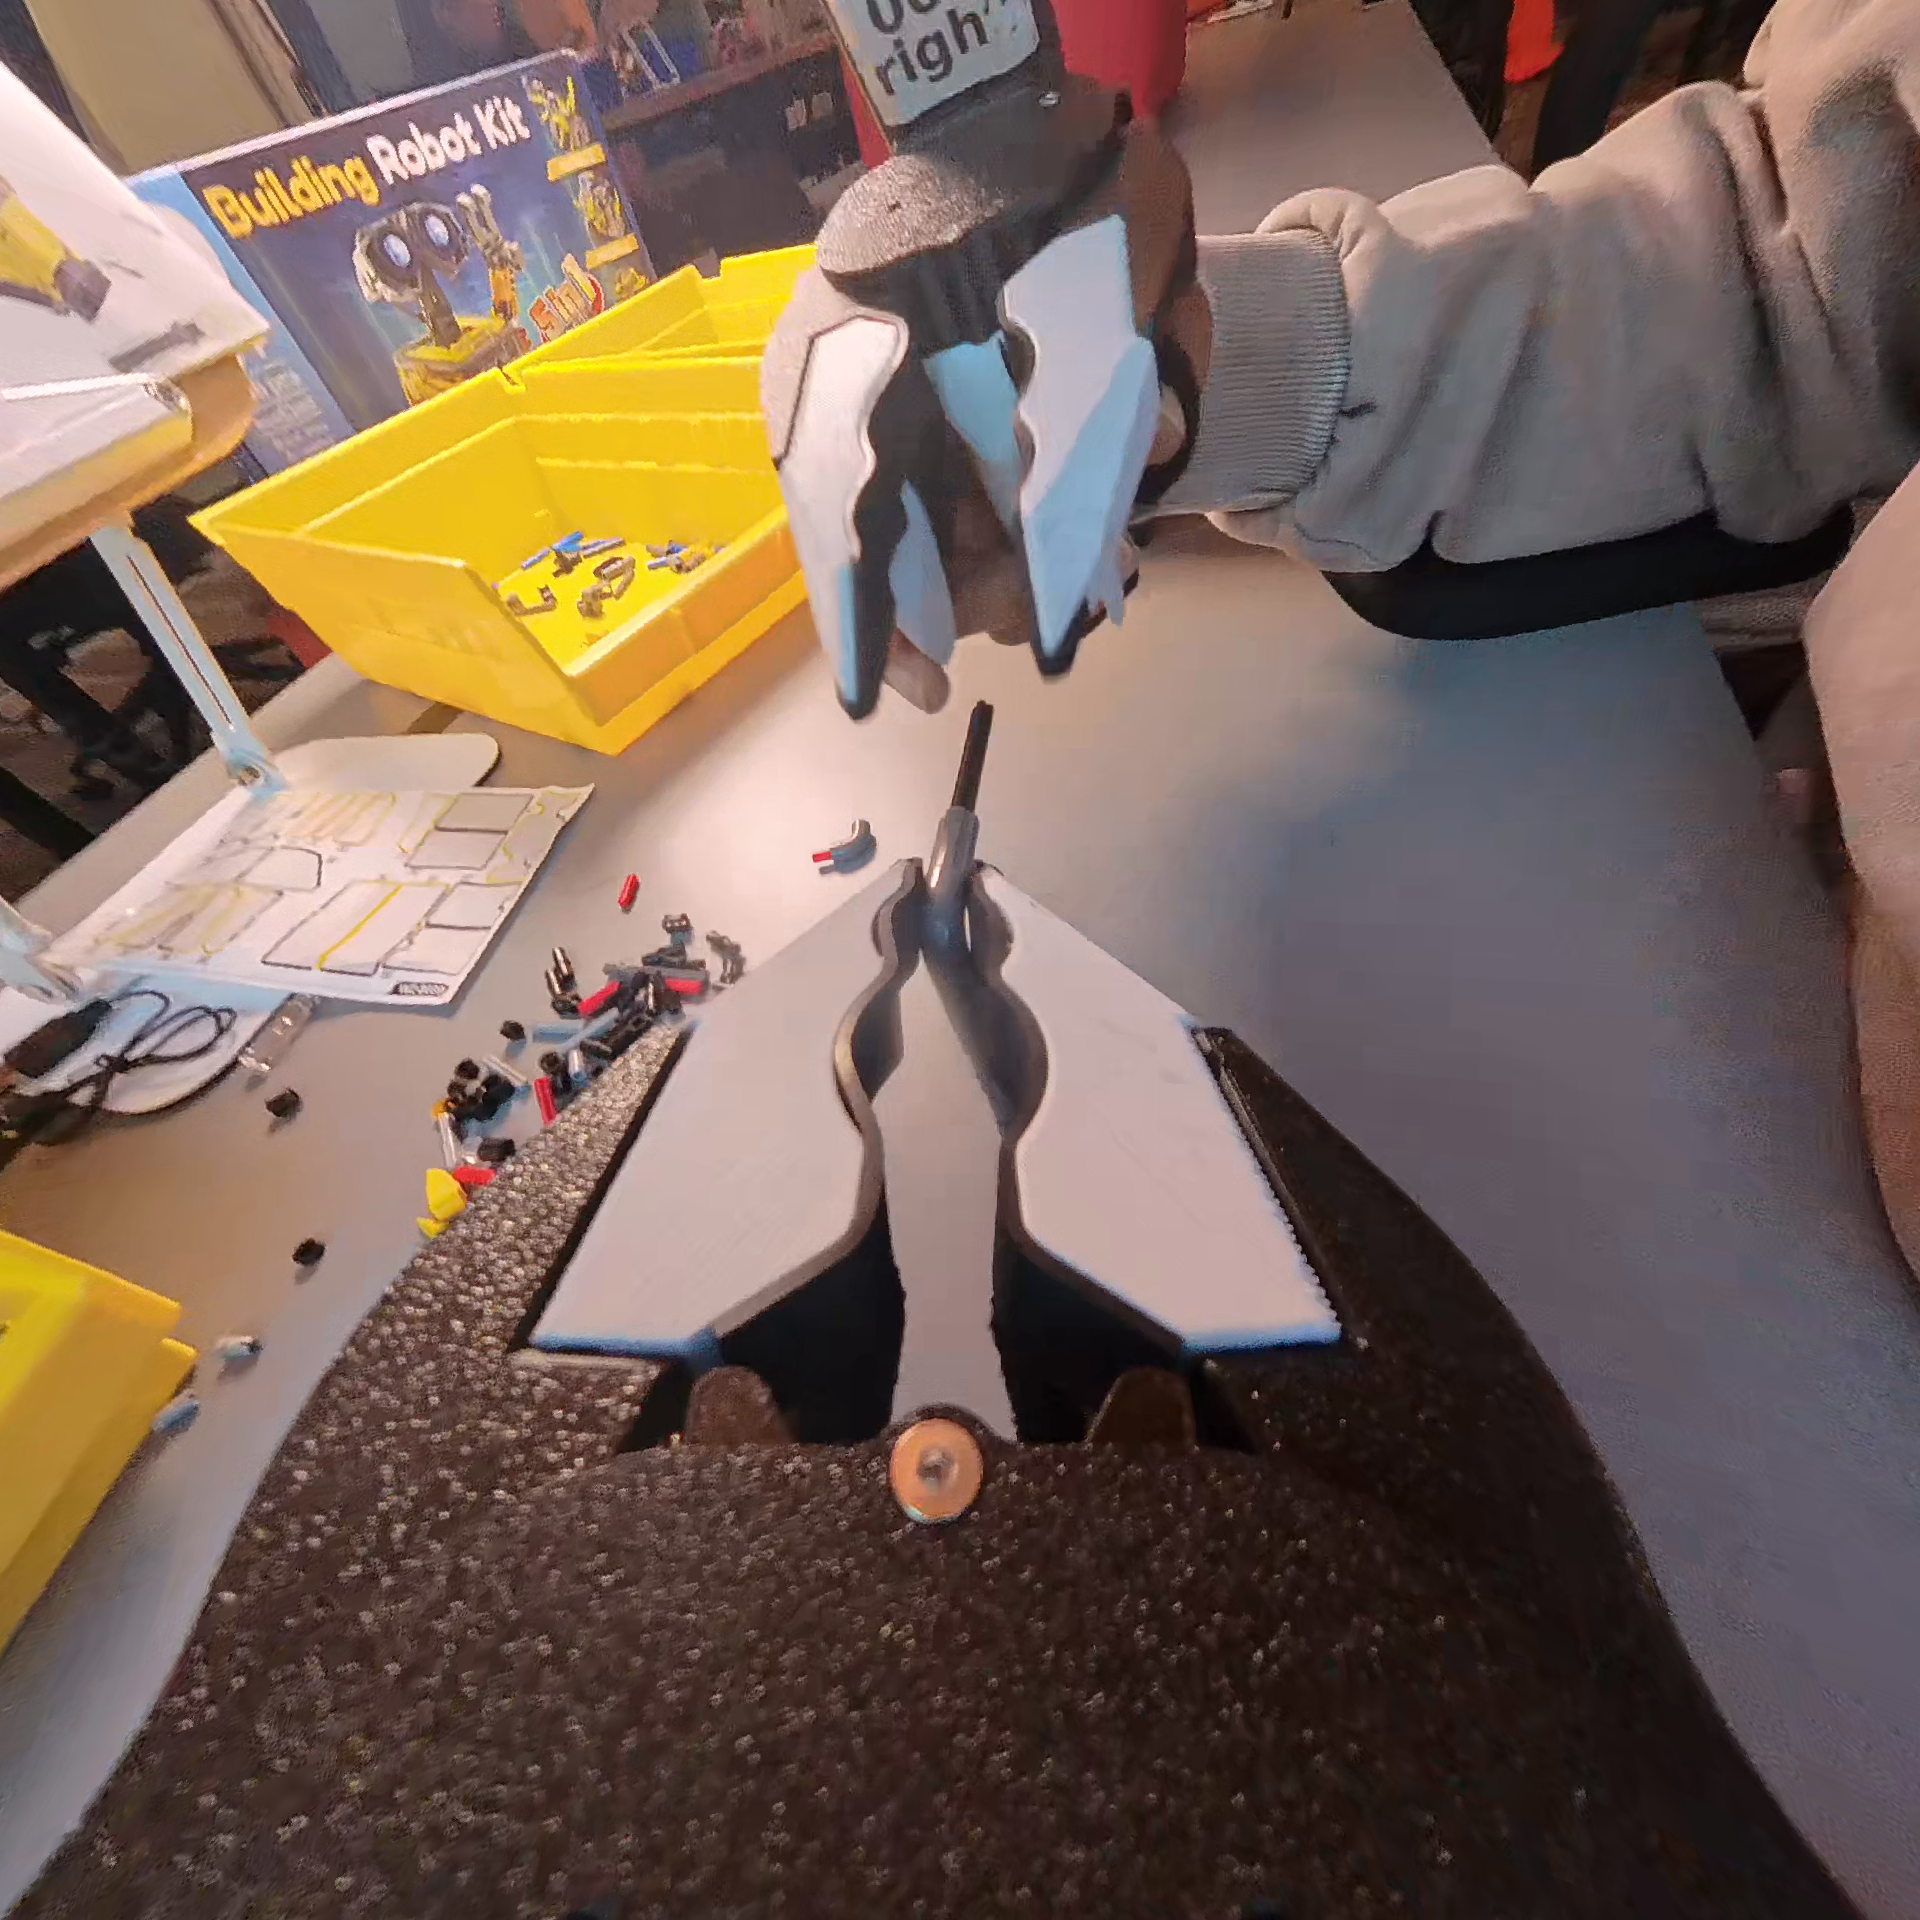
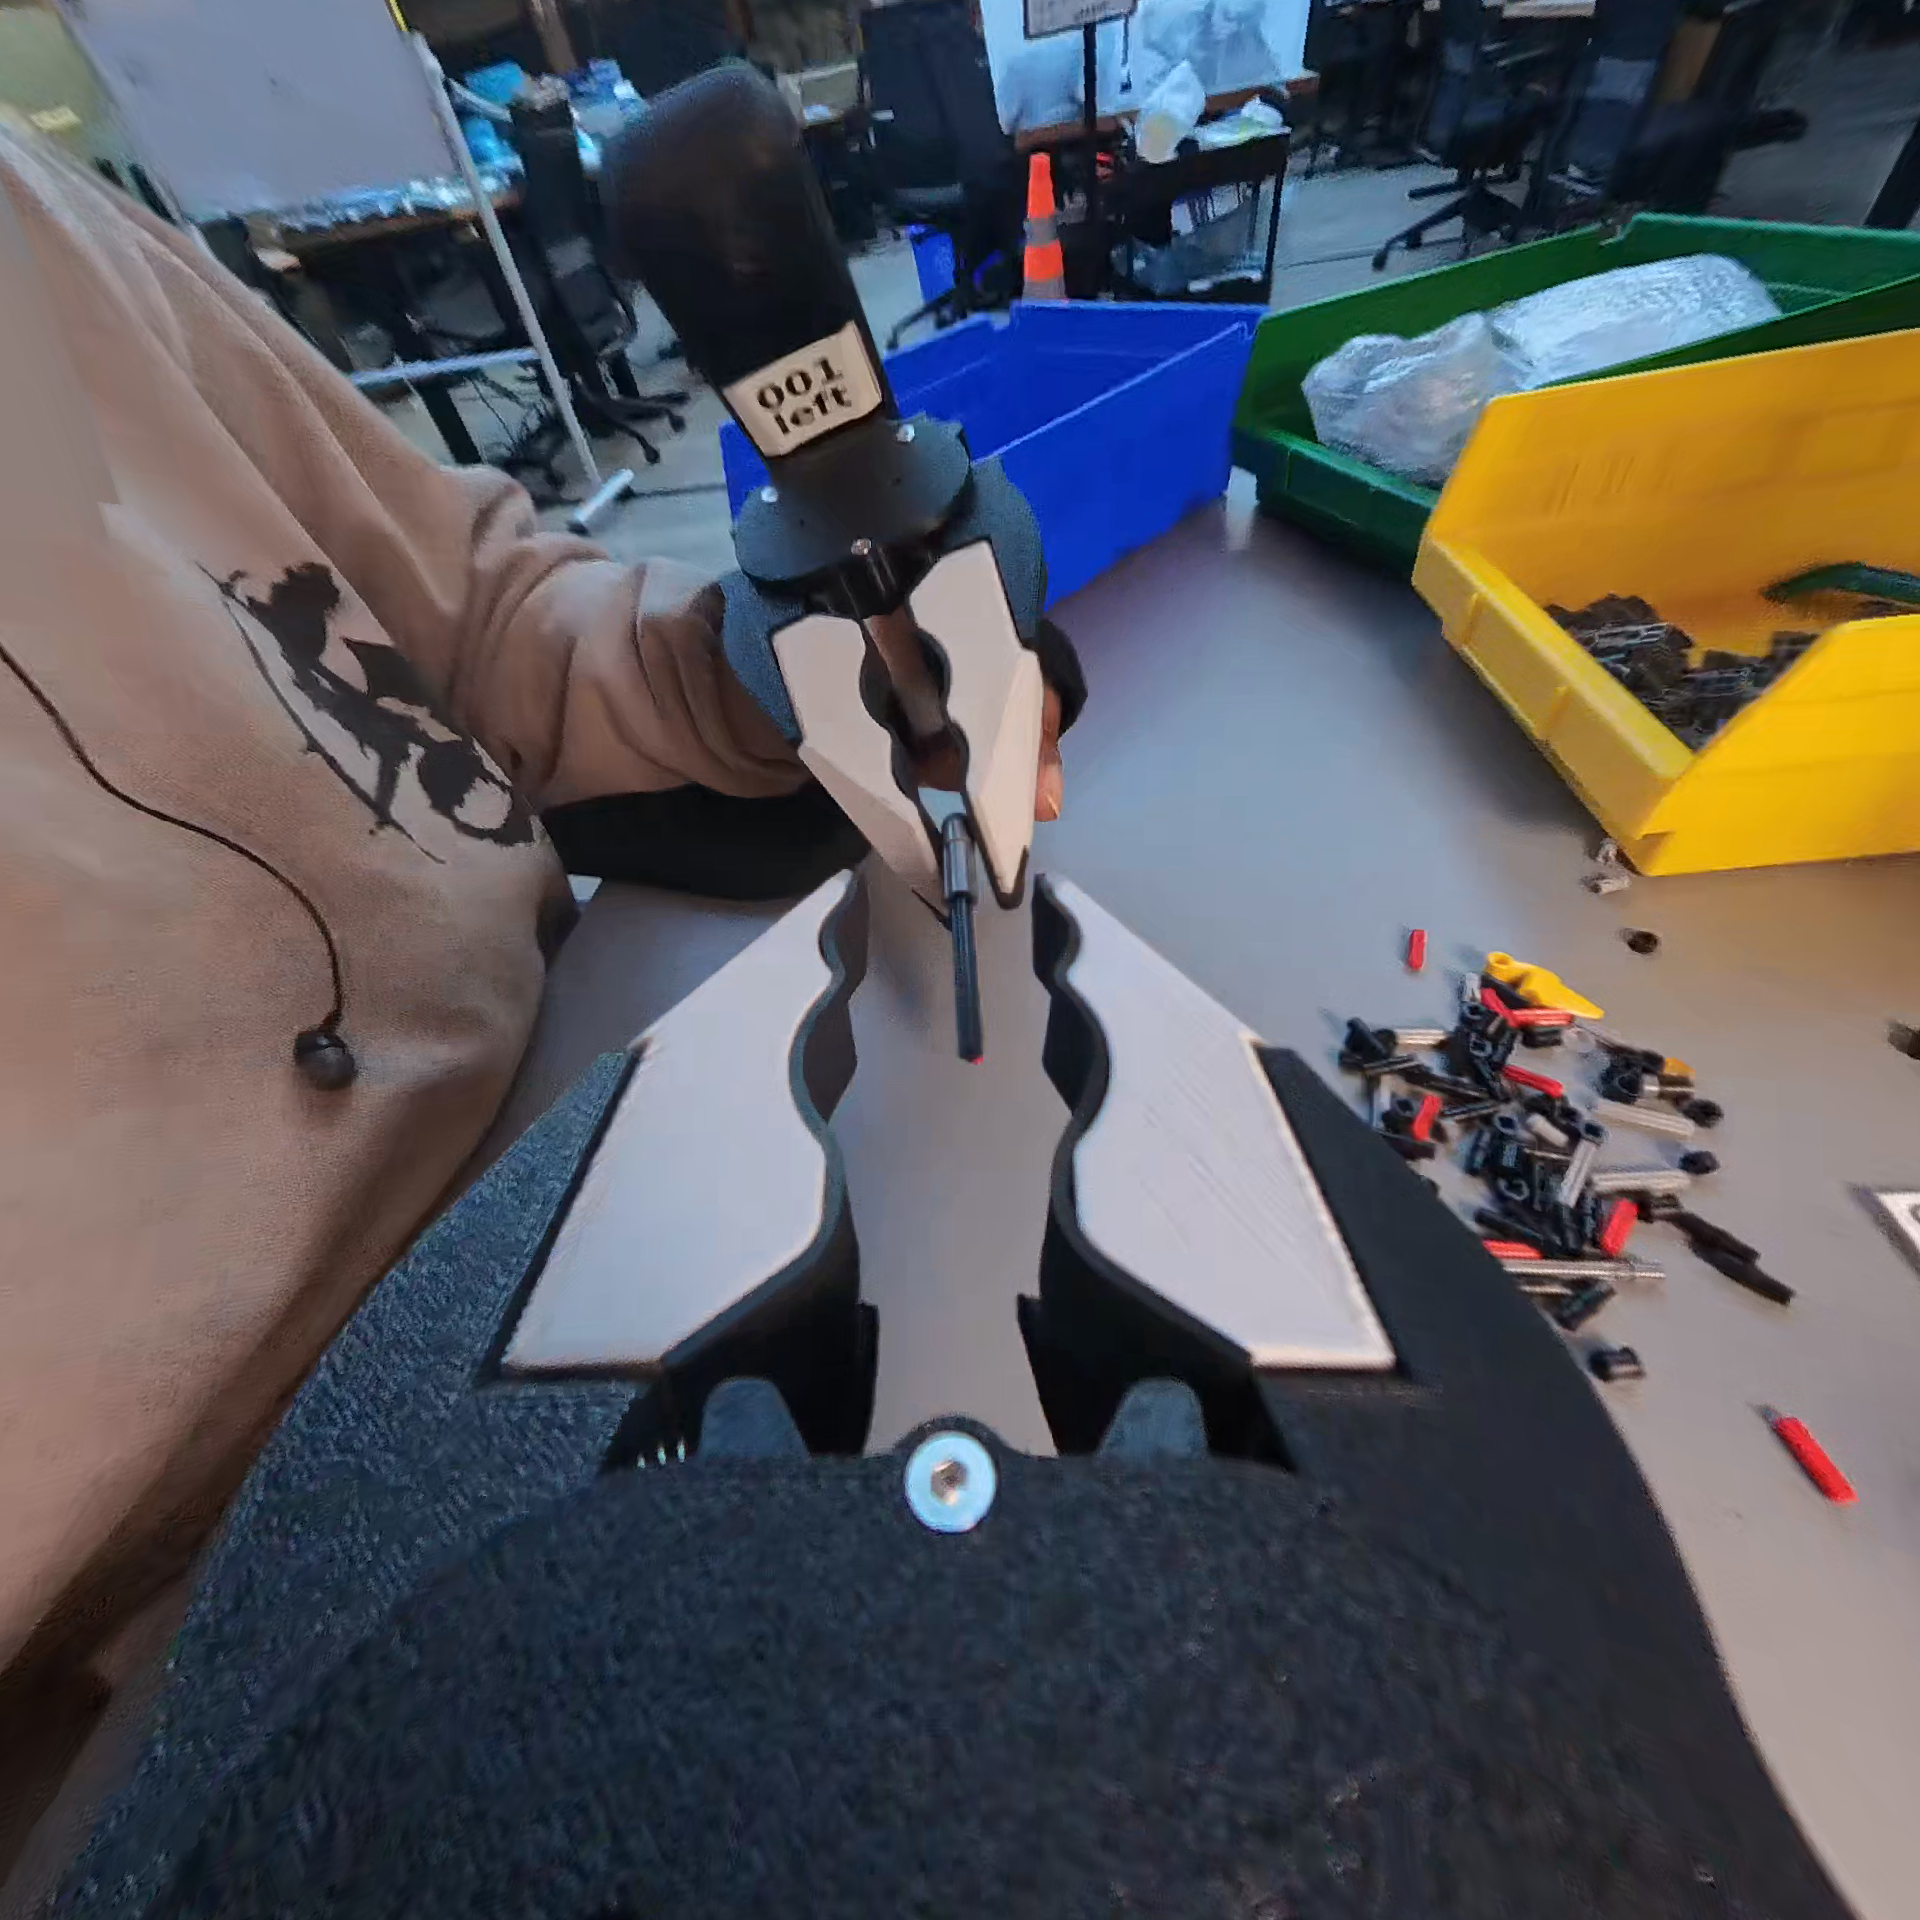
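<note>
My left gripper (image 1: 948, 883) is shut on a small grey connector (image 1: 952, 844) with a black axle (image 1: 977, 746) sticking out past its fingertips. It holds the piece just above the grey table (image 1: 1351, 935). My right gripper (image 1: 961, 665) hangs open and empty just beyond the axle's tip, held by a gloved hand. In the right wrist view my right gripper (image 2: 945, 894) is open. The black axle (image 2: 966, 982) points in between its fingers without touching them. The left gripper (image 2: 966, 878) faces it, shut on the connector (image 2: 954, 840).
A pile of small black, grey and red parts (image 1: 603, 1008) lies left of my left gripper, also seen in the right wrist view (image 2: 1538, 1132). A yellow bin (image 1: 416, 582), a kit box (image 1: 416, 260) and a sticker sheet (image 1: 312, 894) stand behind. Blue (image 2: 1091, 416), green (image 2: 1351, 488) and yellow (image 2: 1558, 644) bins line the far edge. The tips of both grippers are at nearly the same place.
</note>
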Demonstrator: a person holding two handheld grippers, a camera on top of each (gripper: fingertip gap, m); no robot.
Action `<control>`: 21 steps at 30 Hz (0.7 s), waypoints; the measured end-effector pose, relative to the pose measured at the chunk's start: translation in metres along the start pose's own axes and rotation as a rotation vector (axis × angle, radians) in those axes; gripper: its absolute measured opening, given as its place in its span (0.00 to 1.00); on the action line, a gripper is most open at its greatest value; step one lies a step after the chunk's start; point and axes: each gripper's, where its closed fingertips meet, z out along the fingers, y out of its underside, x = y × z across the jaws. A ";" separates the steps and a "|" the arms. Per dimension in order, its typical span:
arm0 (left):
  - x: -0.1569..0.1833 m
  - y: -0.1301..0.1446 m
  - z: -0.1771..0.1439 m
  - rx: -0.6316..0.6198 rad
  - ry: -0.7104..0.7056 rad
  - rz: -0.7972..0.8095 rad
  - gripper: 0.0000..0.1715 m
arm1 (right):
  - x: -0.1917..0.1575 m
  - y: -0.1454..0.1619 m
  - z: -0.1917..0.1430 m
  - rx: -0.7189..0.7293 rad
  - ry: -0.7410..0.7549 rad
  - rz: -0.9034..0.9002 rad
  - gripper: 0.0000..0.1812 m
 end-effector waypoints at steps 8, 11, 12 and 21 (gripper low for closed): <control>-0.001 -0.016 0.001 -0.024 -0.203 0.308 0.04 | -0.006 0.008 0.016 0.035 -0.001 0.127 0.08; -0.003 -0.015 0.002 -0.059 -0.270 0.404 0.04 | -0.008 0.004 0.019 0.061 -0.023 0.176 0.07; -0.004 -0.015 0.001 -0.061 -0.276 0.416 0.04 | -0.008 0.003 0.019 0.075 -0.026 0.196 0.06; 0.000 -0.003 0.005 -0.043 -0.155 0.246 0.04 | -0.002 0.013 0.018 0.096 -0.072 0.280 0.03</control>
